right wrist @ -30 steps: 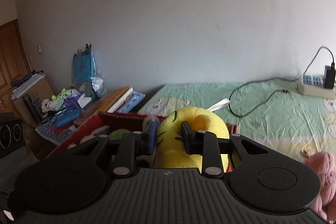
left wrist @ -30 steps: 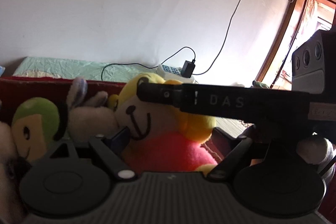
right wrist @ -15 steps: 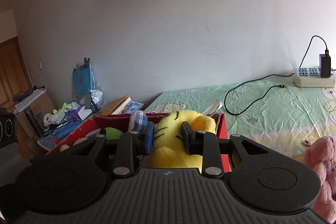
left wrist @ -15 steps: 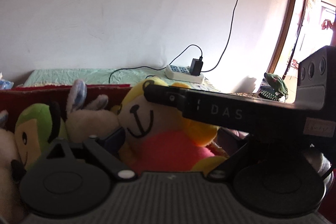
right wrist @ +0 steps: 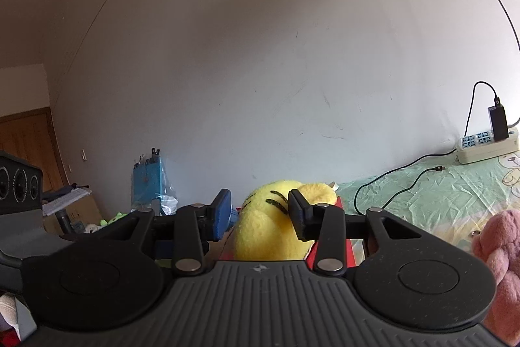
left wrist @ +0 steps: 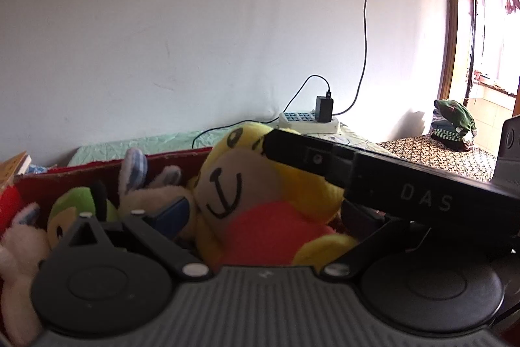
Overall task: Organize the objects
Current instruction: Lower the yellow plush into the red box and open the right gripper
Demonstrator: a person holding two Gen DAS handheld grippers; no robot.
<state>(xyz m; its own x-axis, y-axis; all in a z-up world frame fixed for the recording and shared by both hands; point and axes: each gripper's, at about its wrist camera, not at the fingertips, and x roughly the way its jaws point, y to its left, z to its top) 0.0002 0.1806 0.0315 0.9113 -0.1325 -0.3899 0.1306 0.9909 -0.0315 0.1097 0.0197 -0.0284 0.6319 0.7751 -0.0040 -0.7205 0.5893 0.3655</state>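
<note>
A yellow plush with a tan face and red shirt (left wrist: 260, 217) sits in a red box (left wrist: 97, 166) with other plush toys. My left gripper (left wrist: 263, 217) is open around the plush's body; its blue-padded left finger (left wrist: 172, 212) shows, the right finger is hidden behind my right gripper's arm (left wrist: 390, 184). In the right wrist view the plush's yellow head (right wrist: 273, 217) lies between my right gripper's (right wrist: 260, 213) fingers, which have parted; the right finger touches it, the blue pad (right wrist: 222, 213) stands apart.
A green plush (left wrist: 78, 207), a beige rabbit (left wrist: 146, 187) and a white plush (left wrist: 16, 256) share the box. A pink plush (right wrist: 500, 252) lies on the green bedsheet (right wrist: 438, 184). A power strip (left wrist: 308, 122) with cable sits by the wall. Clutter and a cardboard box (right wrist: 81, 210) stand left.
My right gripper has opened, letting go of the plush head, and both views have tilted upward. The plush has sunk lower into the box.
</note>
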